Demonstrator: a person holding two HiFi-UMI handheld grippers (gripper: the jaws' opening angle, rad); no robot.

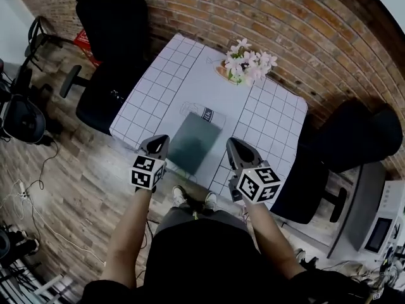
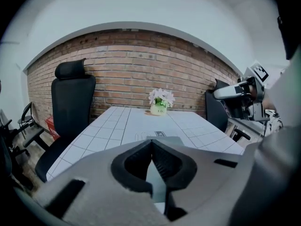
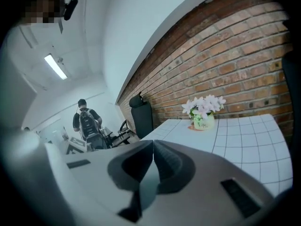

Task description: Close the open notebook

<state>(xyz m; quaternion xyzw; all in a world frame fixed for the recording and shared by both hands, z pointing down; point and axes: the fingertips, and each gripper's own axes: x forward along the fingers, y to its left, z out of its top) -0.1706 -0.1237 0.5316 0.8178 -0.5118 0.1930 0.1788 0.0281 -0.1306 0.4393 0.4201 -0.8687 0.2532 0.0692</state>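
The notebook (image 1: 195, 145) lies closed and flat at the near edge of the table (image 1: 158, 75), between the two grippers. The left gripper (image 1: 159, 139) and the right gripper (image 1: 233, 143) are held on bare, outstretched forearms just beside the notebook's near corners. Both point forward and slightly down, each with its jaws pressed together on nothing. The notebook's long axis runs from the near edge toward the far side, slanting rightward in the head view. Its cover is a plain, matte, dark grey-green rectangle. The tabletop is pale with a thin dark grid. A small pot of pale pink flowers (image 1: 248, 63) stands at the far side, against a rough brick wall (image 1: 285, 18), with black office chairs (image 1: 111, 43) around.
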